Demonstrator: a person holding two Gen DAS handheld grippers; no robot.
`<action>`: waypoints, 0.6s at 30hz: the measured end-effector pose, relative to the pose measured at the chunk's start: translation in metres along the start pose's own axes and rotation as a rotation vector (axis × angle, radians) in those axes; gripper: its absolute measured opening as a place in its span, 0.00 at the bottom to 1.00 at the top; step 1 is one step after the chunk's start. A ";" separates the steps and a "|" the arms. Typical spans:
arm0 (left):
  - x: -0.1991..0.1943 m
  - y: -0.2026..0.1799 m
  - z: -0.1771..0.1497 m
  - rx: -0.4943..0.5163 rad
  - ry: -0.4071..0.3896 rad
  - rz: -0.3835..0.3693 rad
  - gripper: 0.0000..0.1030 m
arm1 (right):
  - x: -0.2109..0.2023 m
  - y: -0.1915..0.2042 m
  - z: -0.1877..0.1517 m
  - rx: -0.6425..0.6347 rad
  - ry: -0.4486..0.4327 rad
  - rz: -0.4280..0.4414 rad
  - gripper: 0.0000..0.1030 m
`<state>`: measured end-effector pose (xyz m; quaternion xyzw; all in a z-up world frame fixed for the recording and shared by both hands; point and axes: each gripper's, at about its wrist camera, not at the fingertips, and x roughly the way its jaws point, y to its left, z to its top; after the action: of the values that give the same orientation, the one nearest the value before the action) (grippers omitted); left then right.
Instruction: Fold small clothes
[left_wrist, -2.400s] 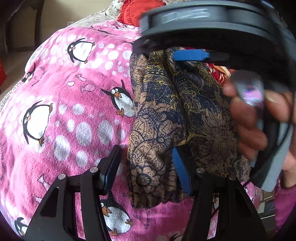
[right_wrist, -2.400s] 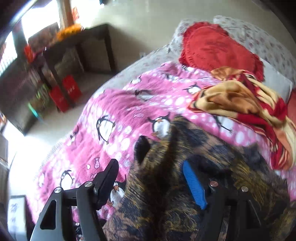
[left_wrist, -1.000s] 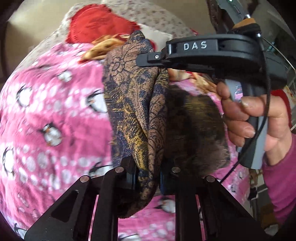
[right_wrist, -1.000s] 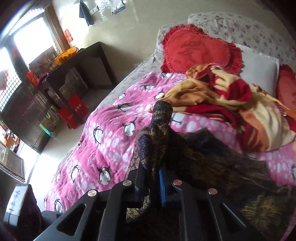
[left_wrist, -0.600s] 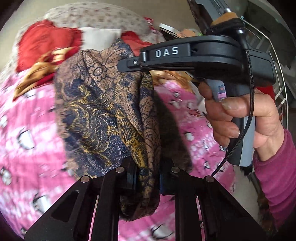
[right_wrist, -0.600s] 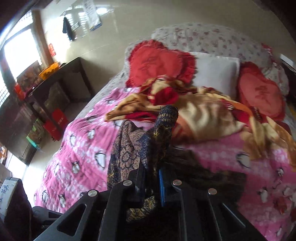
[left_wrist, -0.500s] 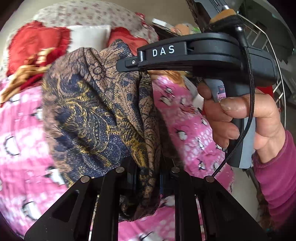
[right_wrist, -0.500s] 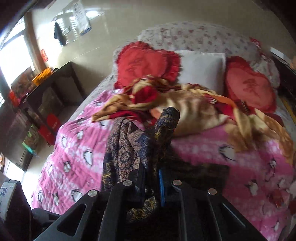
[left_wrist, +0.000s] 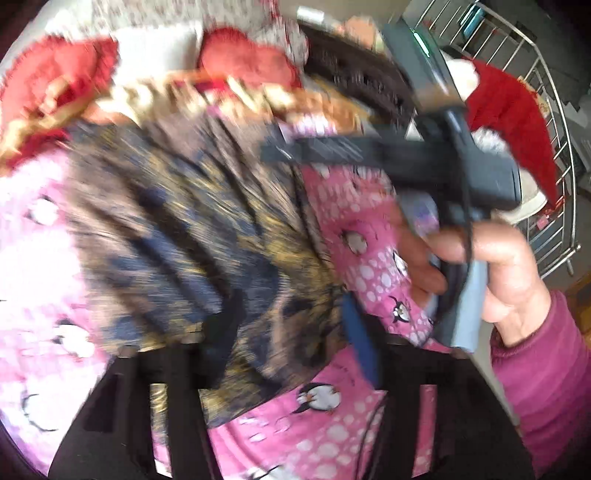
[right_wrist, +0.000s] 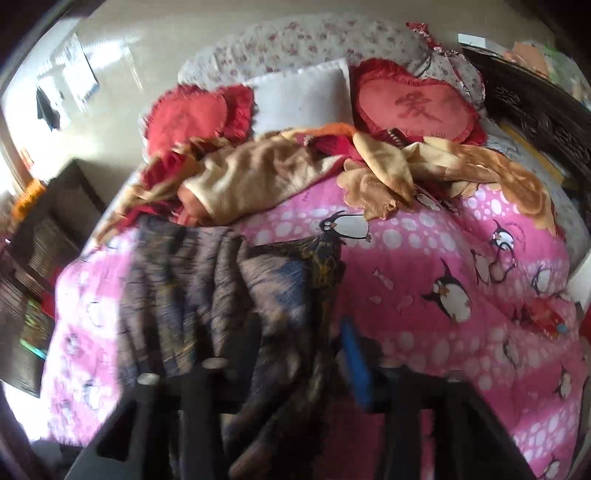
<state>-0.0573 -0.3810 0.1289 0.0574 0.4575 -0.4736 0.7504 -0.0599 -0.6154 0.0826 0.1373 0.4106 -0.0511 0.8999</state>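
Left gripper (left_wrist: 291, 328): the jaws have just been opening and now stand apart, the dark pad at 9 o'clock and the blue pad at 3 o'clock of the gap. The dark patterned garment (left_wrist: 177, 236) lies between them, but the pads do not press on it. The cloth spreads from the gap toward 11 o'clock across the pink penguin blanket (left_wrist: 332, 424). This view is heavily blurred, so whether the cloth brushes the dark pad cannot be told.

Right gripper (right_wrist: 295, 354): the jaws have likewise just been opening. They stand narrower than those of the left gripper, with the blue pad at 3 o'clock. A fold of the garment (right_wrist: 207, 295) sits in the gap, unclamped (the pads stand clear of it on the blue side). The rest of the cloth lies on the blanket (right_wrist: 424, 266) and extends toward 10 o'clock.

In the left wrist view the right gripper (left_wrist: 280, 151) appears at 1 o'clock, its black body held by a hand (left_wrist: 491, 273) in a magenta sleeve (left_wrist: 543, 369).

At 12 o'clock of the garment lies a rumpled tan and red blanket (right_wrist: 266, 181). Beyond it rest two red heart cushions (right_wrist: 413, 103) and a white pillow (right_wrist: 299, 96).
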 end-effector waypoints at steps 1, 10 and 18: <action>-0.011 0.003 -0.003 0.010 -0.031 0.013 0.63 | -0.009 0.002 -0.004 -0.003 -0.007 0.029 0.45; 0.001 0.043 -0.049 0.003 0.040 0.252 0.63 | -0.033 0.026 -0.074 -0.002 0.086 0.140 0.58; 0.047 0.064 -0.081 -0.061 0.166 0.251 0.63 | 0.000 -0.012 -0.127 0.057 0.162 -0.034 0.16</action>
<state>-0.0534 -0.3351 0.0251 0.1304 0.5215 -0.3558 0.7645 -0.1550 -0.5902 0.0008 0.1598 0.4828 -0.0667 0.8584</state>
